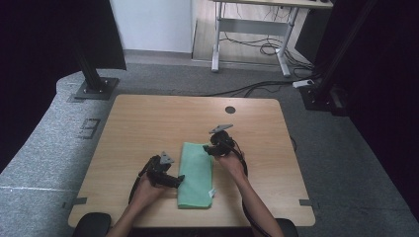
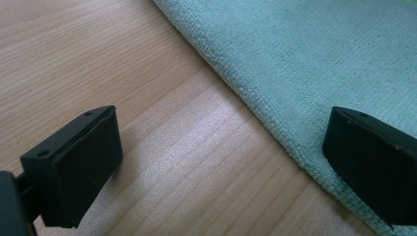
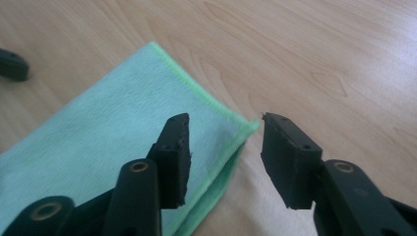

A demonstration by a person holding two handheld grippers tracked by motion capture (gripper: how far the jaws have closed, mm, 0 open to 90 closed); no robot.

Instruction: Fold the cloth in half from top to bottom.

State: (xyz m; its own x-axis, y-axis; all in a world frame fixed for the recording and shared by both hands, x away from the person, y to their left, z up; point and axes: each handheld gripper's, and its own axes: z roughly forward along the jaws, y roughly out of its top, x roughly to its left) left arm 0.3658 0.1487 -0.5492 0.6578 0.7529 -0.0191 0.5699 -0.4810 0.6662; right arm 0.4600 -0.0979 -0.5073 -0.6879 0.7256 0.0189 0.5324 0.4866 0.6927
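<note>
A folded green cloth [image 1: 196, 175] lies flat on the wooden desk [image 1: 148, 123], near its front edge and about midway between the person's two hands. The left tool [image 1: 174, 180] rests low at the cloth's left edge with its jaws spread wide, one over bare wood and one over the cloth, gripping nothing. The right tool [image 1: 207, 148] hovers at the cloth's far right corner, its jaws partly spread on either side of that corner without pinching it.
</note>
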